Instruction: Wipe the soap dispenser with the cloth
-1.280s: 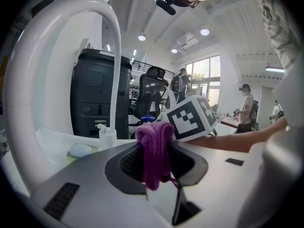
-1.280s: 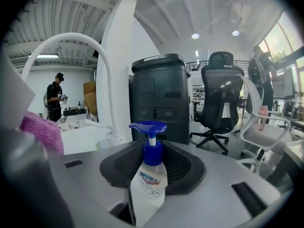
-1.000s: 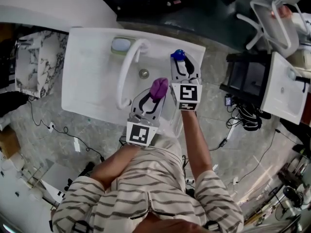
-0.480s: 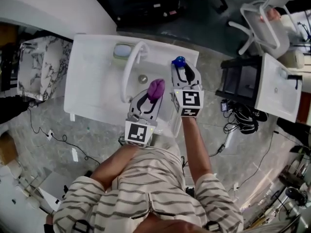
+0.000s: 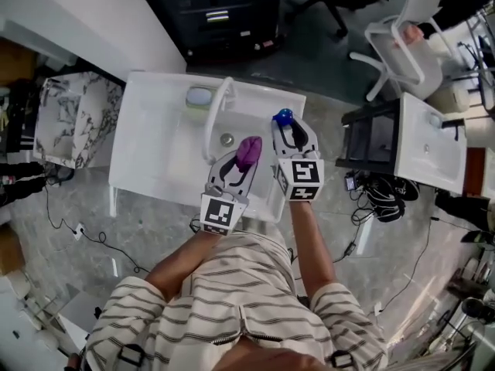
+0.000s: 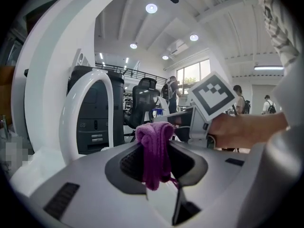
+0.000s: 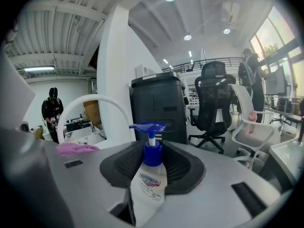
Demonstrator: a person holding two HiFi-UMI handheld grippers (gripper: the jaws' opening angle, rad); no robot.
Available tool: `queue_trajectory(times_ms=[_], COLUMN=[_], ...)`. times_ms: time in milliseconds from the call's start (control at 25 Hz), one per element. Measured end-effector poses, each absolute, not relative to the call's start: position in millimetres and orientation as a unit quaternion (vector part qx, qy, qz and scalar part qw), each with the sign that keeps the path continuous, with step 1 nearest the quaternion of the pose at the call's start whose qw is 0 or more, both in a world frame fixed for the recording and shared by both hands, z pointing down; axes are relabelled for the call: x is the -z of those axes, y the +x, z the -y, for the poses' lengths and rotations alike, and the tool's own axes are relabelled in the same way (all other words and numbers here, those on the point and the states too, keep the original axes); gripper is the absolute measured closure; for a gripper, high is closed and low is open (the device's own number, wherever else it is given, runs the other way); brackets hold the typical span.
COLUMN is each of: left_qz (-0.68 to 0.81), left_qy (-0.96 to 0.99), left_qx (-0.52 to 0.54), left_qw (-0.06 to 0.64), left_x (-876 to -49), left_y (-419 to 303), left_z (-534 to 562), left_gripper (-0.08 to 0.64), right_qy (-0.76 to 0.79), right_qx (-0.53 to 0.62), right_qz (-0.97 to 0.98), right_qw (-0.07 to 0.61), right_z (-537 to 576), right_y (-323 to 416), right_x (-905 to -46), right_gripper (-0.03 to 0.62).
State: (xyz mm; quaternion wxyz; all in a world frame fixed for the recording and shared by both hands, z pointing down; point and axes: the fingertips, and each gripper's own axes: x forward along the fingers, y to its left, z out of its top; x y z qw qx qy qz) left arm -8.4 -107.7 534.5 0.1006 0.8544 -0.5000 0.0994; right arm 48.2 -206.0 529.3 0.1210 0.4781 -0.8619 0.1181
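Over the white sink (image 5: pixel 147 137), my right gripper (image 5: pixel 289 127) is shut on the soap dispenser (image 7: pixel 149 175), a clear bottle with a blue pump top (image 5: pixel 283 117). The bottle stands upright between the dark pads (image 7: pixel 183 167) in the right gripper view. Just to its left, my left gripper (image 5: pixel 246 157) is shut on a bunched purple cloth (image 6: pixel 154 151), whose folds hang down between the jaws. In the head view the cloth (image 5: pixel 248 151) sits a short gap left of the dispenser, not touching it. Both grippers are held up above the basin.
A tall curved white faucet (image 5: pixel 213 114) arches over the basin, with the drain (image 5: pixel 227 139) below it. A pale soap bar (image 5: pixel 199 97) lies at the sink's back edge. A black cabinet (image 5: pixel 224 10) stands behind. Another white sink unit (image 5: pixel 431 141) and a white chair (image 5: pixel 402 49) are at right.
Both grippers have risen above the basin with their loads, the right one more. The cloth and the dispenser stay the same gap apart.
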Motion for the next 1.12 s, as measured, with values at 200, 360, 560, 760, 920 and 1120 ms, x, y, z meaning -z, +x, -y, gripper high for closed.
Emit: queue_trajectory(times_ms=[200,360,560,760,920,1120], left_qz=[0.492,0.484,0.481,0.476,0.472,0.470], left_qy=[0.859,0.865,0.868,0.873,0.876,0.877], left_qx=[-0.108,-0.103,-0.098,-0.093,-0.087,-0.084], left_qw=[0.093,0.088,0.073,0.058,0.049,0.045], left_x=[-524.3,-514.3,-500.4,-489.5,-482.8,-478.6], left_y=[-12.7,-11.1,-15.2,-14.3,-12.2,-11.1], left_z=[103.3,103.1,107.6,106.9,109.7,109.2], left_gripper=[0.443,0.443,0.443,0.443,0.443,0.443], right_qy=[0.479,0.480,0.487,0.492,0.496,0.500], right_qx=[-0.114,-0.105,-0.104,-0.099,-0.095,-0.093], right_qz=[0.863,0.863,0.861,0.859,0.858,0.857], right_qw=[0.115,0.118,0.106,0.100,0.092,0.089], right_z=[189.6,178.8,172.1,162.1,159.0,155.9], right_y=[45.9,45.0,42.9,42.9,42.1,41.9], right_x=[-505.9,-490.4,-470.3,-457.3,-447.7,-440.7], right_gripper=[0.454,0.454,0.454,0.454,0.454,0.454])
